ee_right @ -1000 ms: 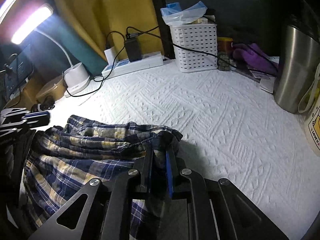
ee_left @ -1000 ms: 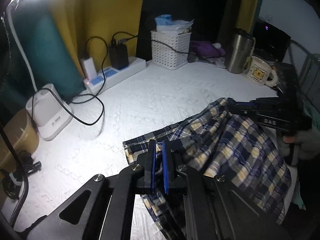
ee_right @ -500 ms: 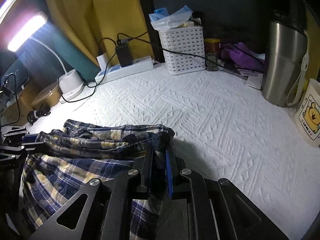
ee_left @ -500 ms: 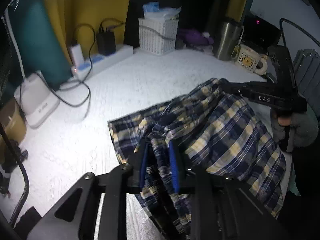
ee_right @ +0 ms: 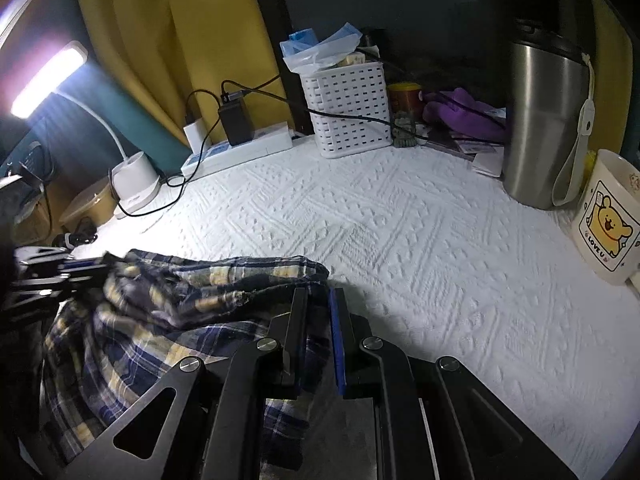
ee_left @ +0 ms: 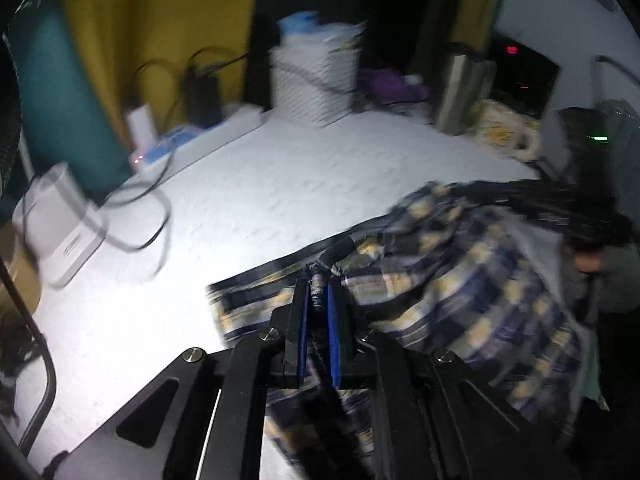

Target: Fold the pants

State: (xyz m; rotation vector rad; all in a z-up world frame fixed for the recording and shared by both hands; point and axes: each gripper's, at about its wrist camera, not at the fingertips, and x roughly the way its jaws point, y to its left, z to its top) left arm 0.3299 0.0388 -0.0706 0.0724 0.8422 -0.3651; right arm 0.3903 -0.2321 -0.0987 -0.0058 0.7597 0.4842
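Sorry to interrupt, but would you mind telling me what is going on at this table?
A person is folding plaid pants on a white textured table cover, with a handheld gripper in each hand. The left gripper is shut on a bunched edge of the fabric, and the right gripper pinches another edge. The pants hang rumpled between them, partly lying on the cover, not yet folded flat. A basket, tumbler and mug stand at the back.

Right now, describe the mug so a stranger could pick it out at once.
Start at the white textured bedspread and go to its right edge, where a tall steel tumbler stands. The mug sits just beside it, nearer the camera. It alone is cream with a yellow cartoon bear printed on it.
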